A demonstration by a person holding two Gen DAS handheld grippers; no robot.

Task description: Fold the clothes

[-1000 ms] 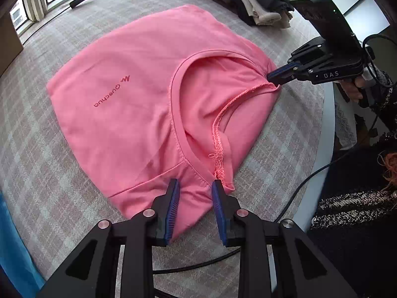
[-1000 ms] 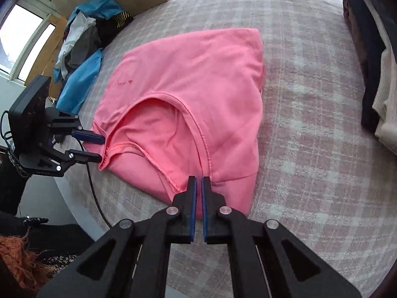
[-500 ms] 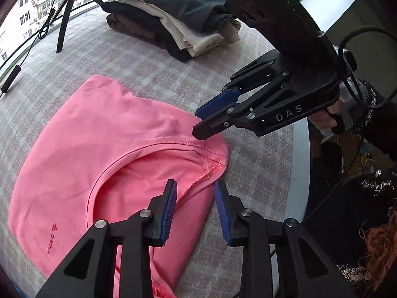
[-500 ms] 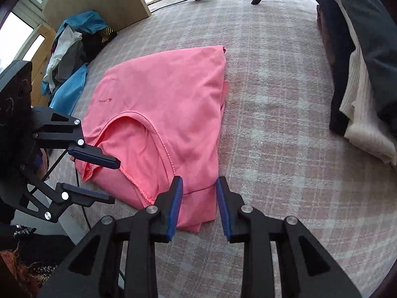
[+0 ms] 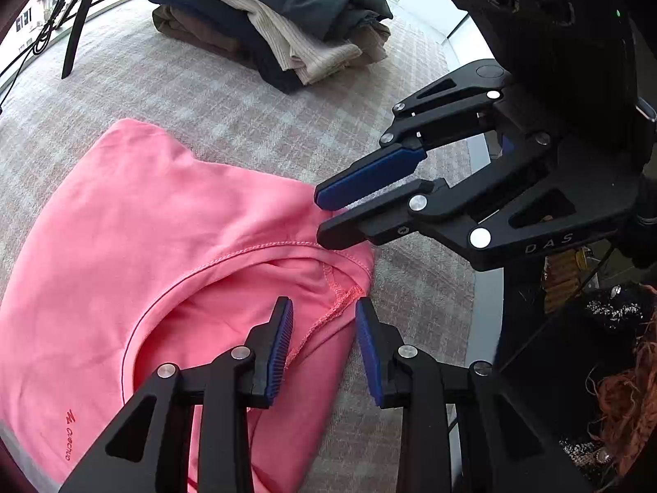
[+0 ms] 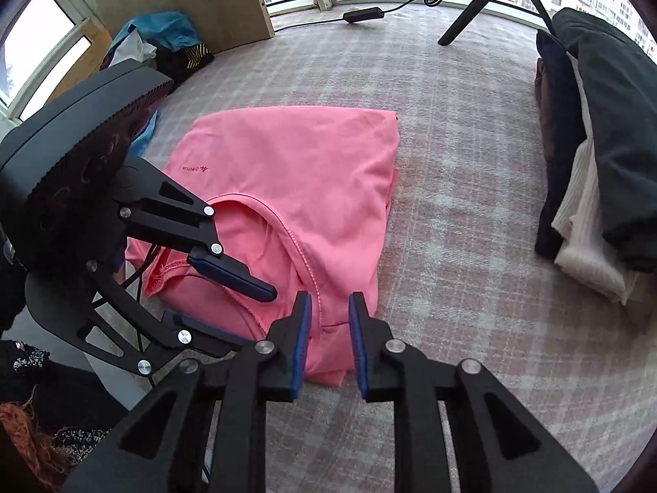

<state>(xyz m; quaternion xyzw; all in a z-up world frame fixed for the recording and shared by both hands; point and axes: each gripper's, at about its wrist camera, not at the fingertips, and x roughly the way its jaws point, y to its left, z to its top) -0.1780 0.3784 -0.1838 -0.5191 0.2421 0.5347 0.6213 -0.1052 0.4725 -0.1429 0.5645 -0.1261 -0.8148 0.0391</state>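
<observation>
Your left claw [image 5: 324, 330] and right claw [image 6: 329, 320] both gape partly over the pink shirt [image 6: 295, 189], gripping nothing; the right's jaws have just been closing. Only your right view shows the crumpled clothes pile [image 6: 164, 41] at 10 o'clock.

Left claw [image 5: 324, 345] and right claw [image 6: 328, 341], both parted, side by side.

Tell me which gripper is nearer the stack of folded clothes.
Right. The right gripper hovers over the pink shirt's corner on the side facing the folded stack; the left gripper is beside it, farther from the stack.
</observation>
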